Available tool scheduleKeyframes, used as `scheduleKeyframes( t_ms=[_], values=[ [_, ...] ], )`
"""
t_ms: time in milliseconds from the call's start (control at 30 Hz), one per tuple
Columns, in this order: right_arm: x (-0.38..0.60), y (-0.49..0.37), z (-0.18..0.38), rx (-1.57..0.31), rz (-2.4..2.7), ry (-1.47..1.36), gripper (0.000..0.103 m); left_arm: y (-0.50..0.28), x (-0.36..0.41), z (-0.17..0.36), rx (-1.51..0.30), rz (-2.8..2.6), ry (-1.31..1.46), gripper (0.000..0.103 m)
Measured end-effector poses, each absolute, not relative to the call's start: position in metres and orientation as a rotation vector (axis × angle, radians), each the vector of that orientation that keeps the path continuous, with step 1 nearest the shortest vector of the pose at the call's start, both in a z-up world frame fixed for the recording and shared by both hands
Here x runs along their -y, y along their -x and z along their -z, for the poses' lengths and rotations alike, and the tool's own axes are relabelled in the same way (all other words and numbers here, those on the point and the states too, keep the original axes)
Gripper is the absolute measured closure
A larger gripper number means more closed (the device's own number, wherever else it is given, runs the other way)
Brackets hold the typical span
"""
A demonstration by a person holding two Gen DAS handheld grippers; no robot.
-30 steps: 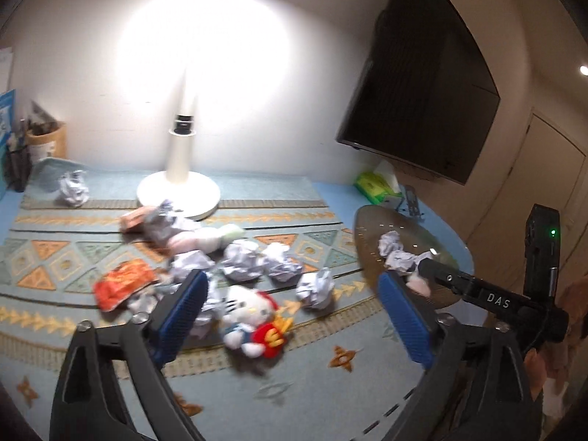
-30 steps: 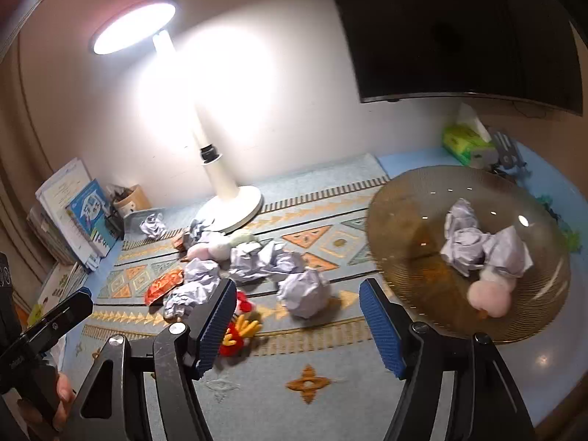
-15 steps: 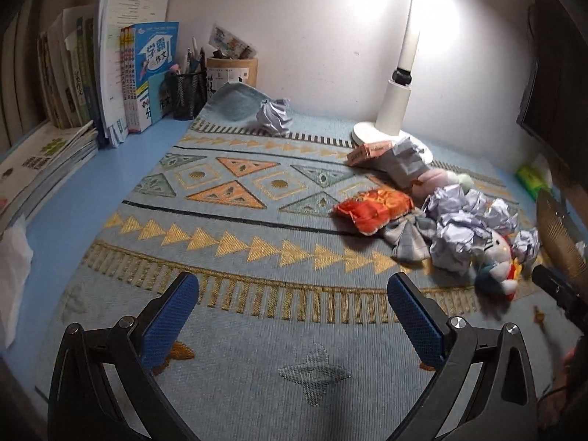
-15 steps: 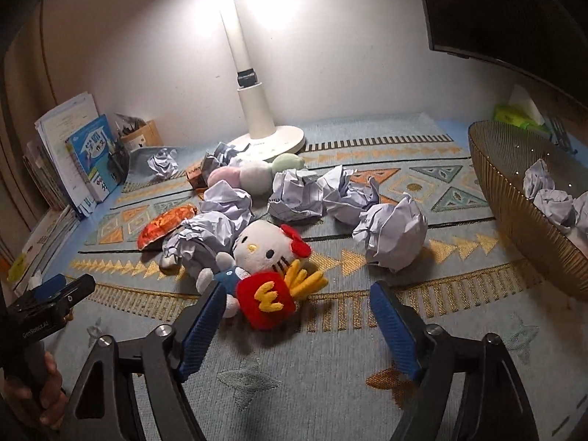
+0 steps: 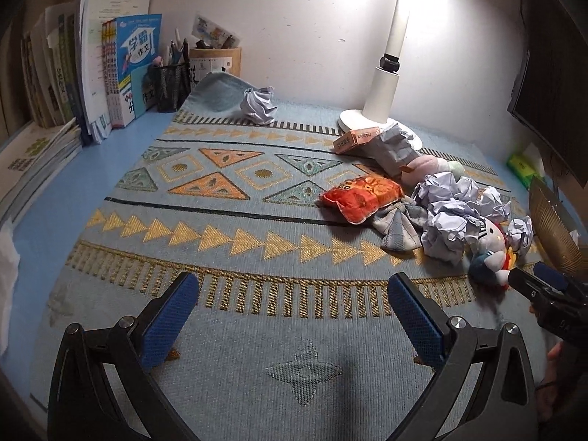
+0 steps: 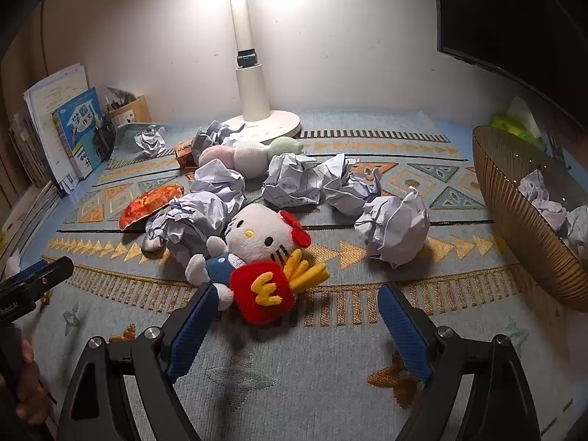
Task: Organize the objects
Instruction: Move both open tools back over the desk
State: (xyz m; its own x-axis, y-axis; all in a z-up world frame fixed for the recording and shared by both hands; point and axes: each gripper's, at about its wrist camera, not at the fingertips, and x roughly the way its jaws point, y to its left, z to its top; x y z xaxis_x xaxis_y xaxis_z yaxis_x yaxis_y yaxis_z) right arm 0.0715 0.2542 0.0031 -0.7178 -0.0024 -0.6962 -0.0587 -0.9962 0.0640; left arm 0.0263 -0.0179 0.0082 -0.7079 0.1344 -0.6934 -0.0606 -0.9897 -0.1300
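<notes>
Right wrist view: right gripper [image 6: 294, 325] spread wide, empty, low over the rug [image 6: 294, 386], plush cat [image 6: 257, 253] just ahead at frame centre, paper balls [image 6: 395, 229] beyond, bowl [image 6: 514, 220] at right edge. Left wrist view: left gripper [image 5: 290, 325] likewise released, over bare rug [image 5: 220, 220]; snack bag [image 5: 362, 198] at centre right.

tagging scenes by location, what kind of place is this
Most likely a home study desk: upright books and a pen holder against the wall, a desk lamp, and a woven mat strewn with crumpled paper and toys.
</notes>
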Motion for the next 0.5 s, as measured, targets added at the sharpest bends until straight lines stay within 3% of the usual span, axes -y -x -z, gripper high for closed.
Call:
scheduleKeyframes(
  t_ms=[167,367,500],
  values=[
    [-0.249,-0.074,-0.006,-0.086,-2.892,1.133,0.015,-0.026,0.025,-0.007,0.223,-2.795,1.154,0.001],
    [-0.245,-0.074,-0.009,-0.055,-2.913,1.122,0.015,-0.028,0.019,-0.009,0.181,-2.791,1.137,0.001],
    [-0.247,-0.066,-0.024,-0.223,-2.992,1.191,0.019,-0.027,0.021,-0.008,0.192,-2.775,1.143,0.001]
  ],
)
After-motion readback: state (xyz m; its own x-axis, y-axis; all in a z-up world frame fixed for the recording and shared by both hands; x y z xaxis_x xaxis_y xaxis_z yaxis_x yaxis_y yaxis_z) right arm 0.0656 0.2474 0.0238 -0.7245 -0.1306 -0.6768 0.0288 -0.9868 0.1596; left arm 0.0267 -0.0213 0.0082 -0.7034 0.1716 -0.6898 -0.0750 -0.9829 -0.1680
